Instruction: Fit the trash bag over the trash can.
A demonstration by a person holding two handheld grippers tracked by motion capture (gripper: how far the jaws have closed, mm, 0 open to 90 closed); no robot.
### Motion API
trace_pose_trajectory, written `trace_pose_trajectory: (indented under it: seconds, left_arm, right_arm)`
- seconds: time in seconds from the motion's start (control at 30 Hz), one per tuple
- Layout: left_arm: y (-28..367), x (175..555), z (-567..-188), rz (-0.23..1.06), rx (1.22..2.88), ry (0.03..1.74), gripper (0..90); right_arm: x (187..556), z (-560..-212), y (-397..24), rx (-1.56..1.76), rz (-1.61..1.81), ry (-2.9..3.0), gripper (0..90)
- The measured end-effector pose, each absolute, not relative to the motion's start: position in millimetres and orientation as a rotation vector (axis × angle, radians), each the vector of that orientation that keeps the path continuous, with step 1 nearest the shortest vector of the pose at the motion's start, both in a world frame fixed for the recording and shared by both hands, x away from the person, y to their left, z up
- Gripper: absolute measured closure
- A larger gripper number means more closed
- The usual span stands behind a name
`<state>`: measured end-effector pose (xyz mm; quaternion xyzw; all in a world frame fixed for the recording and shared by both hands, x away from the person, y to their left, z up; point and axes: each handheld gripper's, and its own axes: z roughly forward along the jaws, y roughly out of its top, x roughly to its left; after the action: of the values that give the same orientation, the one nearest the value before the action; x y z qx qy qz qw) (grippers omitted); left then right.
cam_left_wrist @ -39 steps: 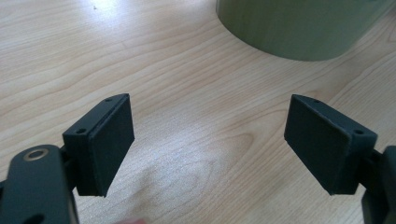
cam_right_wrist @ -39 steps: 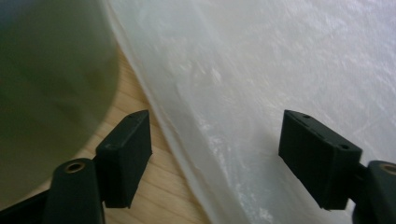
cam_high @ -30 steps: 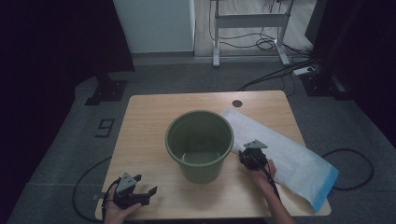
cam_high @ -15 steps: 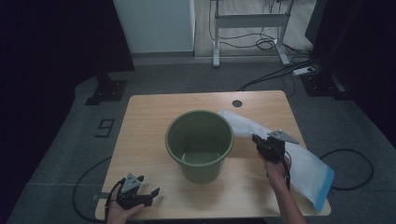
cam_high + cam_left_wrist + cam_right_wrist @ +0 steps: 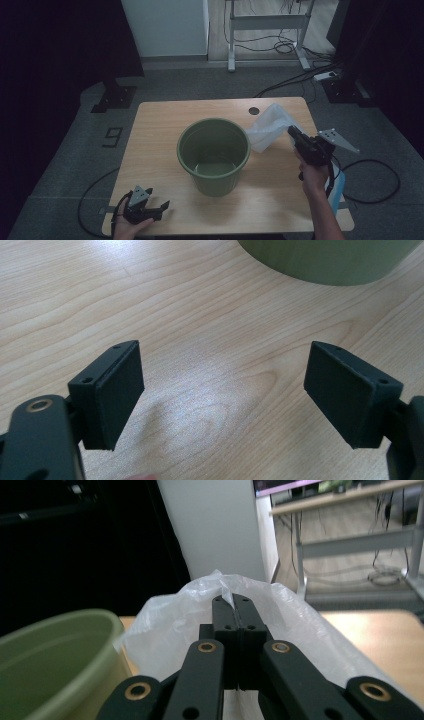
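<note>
A green plastic bucket [image 5: 214,150] stands upright in the middle of the wooden table [image 5: 160,120]. My right gripper [image 5: 291,131] is raised to the right of the bucket and shut on a translucent white plastic bag [image 5: 267,127], which hangs lifted beside the rim. In the right gripper view the jaws meet on a pinch of the bag [image 5: 170,625], with the bucket [image 5: 55,655] at the lower left. My left gripper [image 5: 159,210] rests at the table's front left corner, open, with bare wood between its pads [image 5: 115,390].
The bag's blue-edged lower end [image 5: 336,192] trails over the table's right front. A small round hole [image 5: 254,110] sits near the table's far edge. A desk frame with cables [image 5: 270,30] and a power strip [image 5: 324,76] are on the floor beyond.
My right gripper has closed on the bag and risen up and to the right, pulling the bag off the table beside the bucket. The left gripper has stayed still.
</note>
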<state>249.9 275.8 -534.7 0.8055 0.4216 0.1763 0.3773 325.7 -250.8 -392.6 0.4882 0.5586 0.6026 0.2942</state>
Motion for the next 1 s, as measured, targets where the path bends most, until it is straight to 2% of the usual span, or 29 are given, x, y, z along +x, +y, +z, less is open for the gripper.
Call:
trace_pose_trajectory:
  seconds: [0.43,0.63,0.83,1.0]
  left_arm:
    - [277,251,-536,0.447,2.062,1.081,16.3]
    - [276,251,-537,0.445,2.066,1.081,16.3]
    - [276,251,-538,0.443,2.071,1.083,16.3]
    - [277,251,-538,0.442,2.075,1.082,16.3]
  right_arm:
    - [293,-323,-250,1.118,1.698,1.404,89.1]
    - [282,-302,-239,1.038,1.723,1.406,89.1]
    - [277,-299,-218,0.973,1.733,1.459,89.0]
    - [276,-316,-201,0.953,1.709,1.523,89.0]
